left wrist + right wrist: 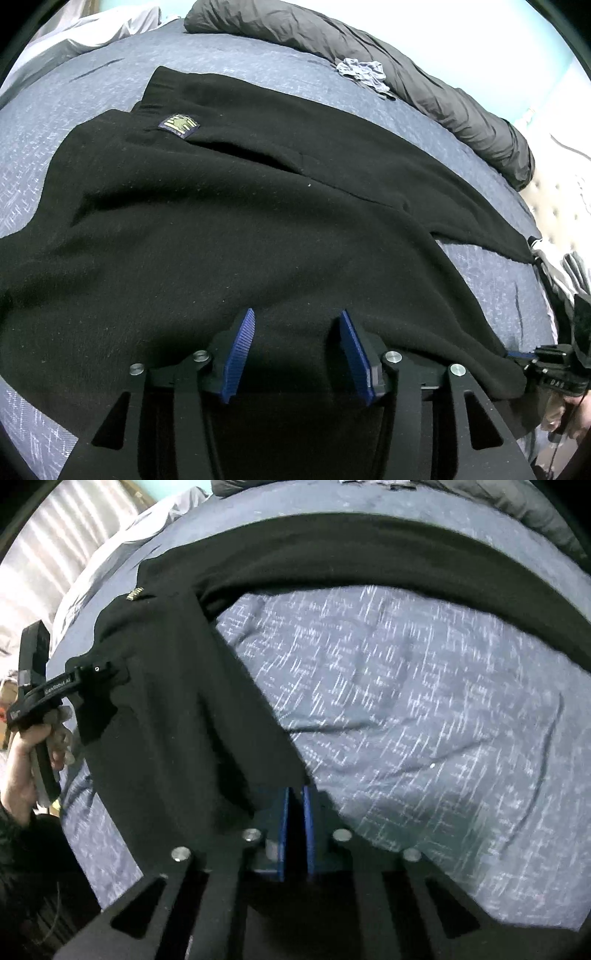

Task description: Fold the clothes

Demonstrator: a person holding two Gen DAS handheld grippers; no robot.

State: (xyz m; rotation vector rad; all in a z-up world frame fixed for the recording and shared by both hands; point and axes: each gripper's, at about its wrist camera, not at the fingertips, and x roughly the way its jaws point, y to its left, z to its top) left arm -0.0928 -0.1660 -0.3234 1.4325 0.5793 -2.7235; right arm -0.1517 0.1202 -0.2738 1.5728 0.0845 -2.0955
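a black sweater (229, 206) lies spread over a blue-grey patterned bedspread (85, 88), its neck label (179, 124) facing up toward the far left of the left wrist view. the left gripper (297, 317) sits at the near hem of the sweater with its two blue ribbed fingers (242, 343) spread well apart; black fabric lies between and around them, but they do not pinch it.

the right gripper (295, 794) has its blue fingers (283, 830) drawn almost together, with only a thin dark gap between them. a corner of the sweater (177, 709) reaches right down to the fingertips from the upper left, and the cloth appears caught between them, though the contact point is partly shadowed. from that corner the fabric runs up and away, and a long sleeve arches across the top of the right wrist view over bare bedspread (406, 701).

in the right wrist view the left gripper (92, 672) shows at the far left edge, pressed against the sweater's side, held by a hand (26, 753).

a dark grey duvet (369, 48) is bunched along the far edge of the bed, with a small crumpled grey-blue cloth (364, 74) lying against it.
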